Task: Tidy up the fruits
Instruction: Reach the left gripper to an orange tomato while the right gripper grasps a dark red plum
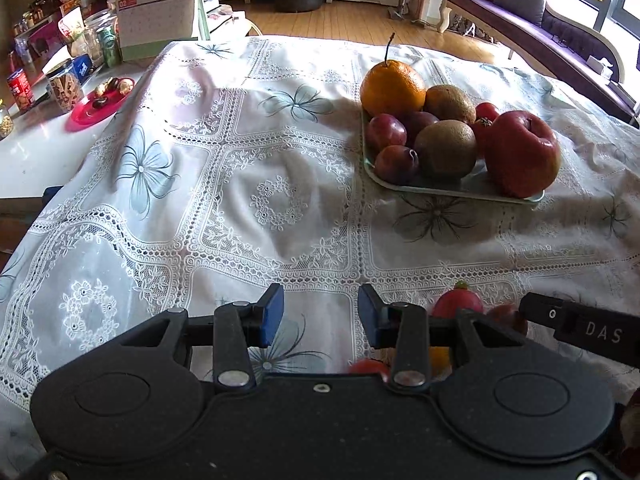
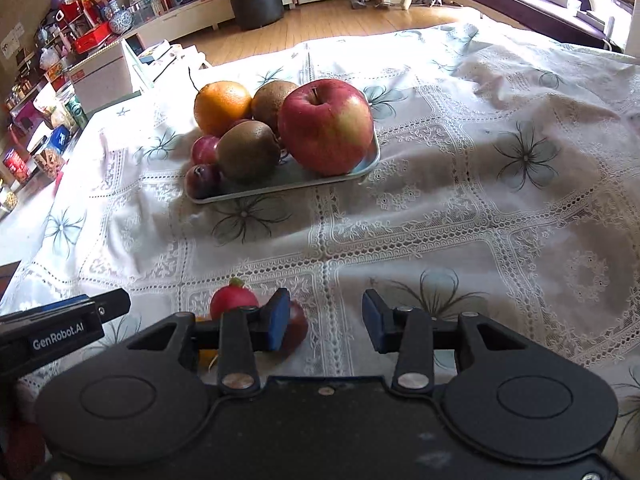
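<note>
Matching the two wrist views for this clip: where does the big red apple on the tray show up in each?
Left wrist: the red apple sits right of centre, at the near right corner of the tray.
Right wrist: the apple is left of centre in the upper half, at the tray's right end.
Shared landmark: the stemmed orange at the tray's far left.

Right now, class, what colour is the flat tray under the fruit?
Pale green flat tray, clearest in the left wrist view.

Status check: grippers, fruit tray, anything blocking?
Left gripper and right gripper open, empty. Tray loaded, apple nearest. Loose fruit by grippers. Path clear.
</note>
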Demonstrator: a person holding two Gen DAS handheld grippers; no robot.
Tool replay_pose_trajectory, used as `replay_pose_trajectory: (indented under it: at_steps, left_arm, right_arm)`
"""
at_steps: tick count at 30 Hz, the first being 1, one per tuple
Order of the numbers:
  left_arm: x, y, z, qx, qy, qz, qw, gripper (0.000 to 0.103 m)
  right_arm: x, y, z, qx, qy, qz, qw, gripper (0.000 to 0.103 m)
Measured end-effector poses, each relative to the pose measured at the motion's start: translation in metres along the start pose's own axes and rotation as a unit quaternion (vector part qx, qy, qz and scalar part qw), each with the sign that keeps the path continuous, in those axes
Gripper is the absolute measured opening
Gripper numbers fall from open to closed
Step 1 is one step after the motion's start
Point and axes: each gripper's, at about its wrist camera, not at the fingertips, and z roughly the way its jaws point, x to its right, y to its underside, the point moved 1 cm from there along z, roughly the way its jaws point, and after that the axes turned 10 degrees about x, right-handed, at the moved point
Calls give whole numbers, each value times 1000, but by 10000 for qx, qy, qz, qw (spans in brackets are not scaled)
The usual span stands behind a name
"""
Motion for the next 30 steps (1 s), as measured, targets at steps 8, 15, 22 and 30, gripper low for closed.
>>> replay_pose_trajectory:
  at_steps: [8, 15, 22, 30]
  left_arm:
    - [-1, 6, -4, -8, 110, 80, 9999, 49]
    - [-4, 7, -11, 18, 199, 147, 9997, 49]
    - [-9, 6, -12, -5, 289, 85, 9995, 49]
    - [-12, 9, -15, -102, 444, 0, 9990, 49]
  right_arm:
    - [1, 3, 8, -209, -225, 415, 9987, 43]
    - [-17, 1, 9, -282, -263, 219, 9990, 44]
    - [-27, 10, 24, -536, -108, 68, 9985, 45]
    - [-30, 11, 28, -454, -49, -15, 9990, 52]
